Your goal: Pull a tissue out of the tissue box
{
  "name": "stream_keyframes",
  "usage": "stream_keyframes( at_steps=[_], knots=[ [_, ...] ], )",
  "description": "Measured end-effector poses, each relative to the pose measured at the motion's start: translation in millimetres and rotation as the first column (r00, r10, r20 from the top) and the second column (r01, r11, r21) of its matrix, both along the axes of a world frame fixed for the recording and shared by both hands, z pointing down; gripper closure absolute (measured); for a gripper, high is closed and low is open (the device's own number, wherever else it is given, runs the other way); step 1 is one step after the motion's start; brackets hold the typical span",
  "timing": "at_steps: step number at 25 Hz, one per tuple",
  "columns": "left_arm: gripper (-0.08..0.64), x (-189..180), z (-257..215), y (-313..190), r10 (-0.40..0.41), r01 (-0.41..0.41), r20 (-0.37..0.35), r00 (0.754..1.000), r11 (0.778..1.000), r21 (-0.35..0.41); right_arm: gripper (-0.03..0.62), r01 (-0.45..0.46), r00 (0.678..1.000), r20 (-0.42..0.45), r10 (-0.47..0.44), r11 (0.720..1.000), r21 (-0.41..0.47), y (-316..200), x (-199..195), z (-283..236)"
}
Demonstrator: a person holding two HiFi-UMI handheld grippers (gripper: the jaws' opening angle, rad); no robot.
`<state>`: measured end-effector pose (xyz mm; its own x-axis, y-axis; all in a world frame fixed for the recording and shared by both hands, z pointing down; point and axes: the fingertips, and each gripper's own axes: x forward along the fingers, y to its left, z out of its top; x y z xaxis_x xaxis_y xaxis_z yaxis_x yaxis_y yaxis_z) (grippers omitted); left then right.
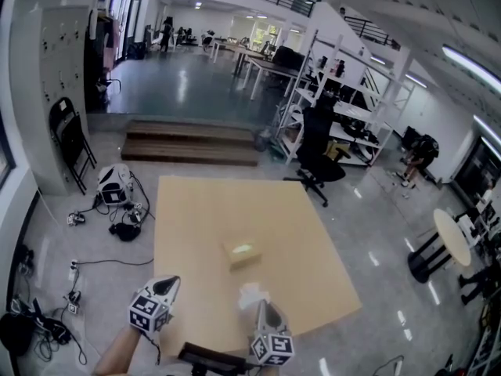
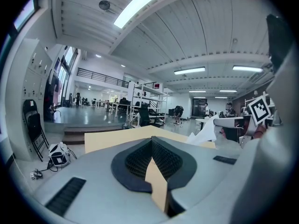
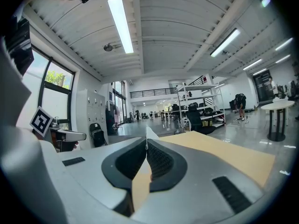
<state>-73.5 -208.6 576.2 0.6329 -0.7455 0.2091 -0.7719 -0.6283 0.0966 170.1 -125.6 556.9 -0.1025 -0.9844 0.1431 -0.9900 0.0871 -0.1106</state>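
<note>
**Head view with both gripper views.** The tissue box (image 1: 241, 253) sits near the middle of the table (image 1: 196, 202), well apart from either tool. A pale patch on its top is probably the opening. The tissue (image 1: 252, 294) is clear of the box. We see it as a crumpled white sheet on the near side of the box, at the tip of the right gripper (image 1: 263, 305). In the right gripper view the jaws are pressed together, and a thin white edge of the sheet stands up between their tips. We therefore read this gripper as clamped on the tissue. We judge that the pinch takes only a small part of the sheet and leaves the rest loose. With the sheet held away from the box, we judge the pull essentially complete. We cannot tell whether the loose part touches the table.

In the left gripper view the same sheet shows as a white peak at the right.

The left gripper (image 1: 169, 283) hovers at the left, near the table's near edge. Its own view shows the jaws closed tip to tip with nothing between them. We judge that it is kept aside so as not to disturb the box, which nothing braces. Both tools point forward across the table, side by side, tilted only slightly downward. The person's forearm (image 1: 117, 357) shows behind the left one.
</note>
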Motion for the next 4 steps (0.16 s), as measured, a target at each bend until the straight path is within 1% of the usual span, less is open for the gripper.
stream_keyframes(
  at_steps=[4],
  knots=[
    [0.554,-1.7,9.8,4.0,0.006,-0.006,0.001,1.000,1.000,-0.016,0.589,0.000,1.000,0.000,0.000,1.000,-0.002,1.7,-0.7,-0.6]
  ],
)
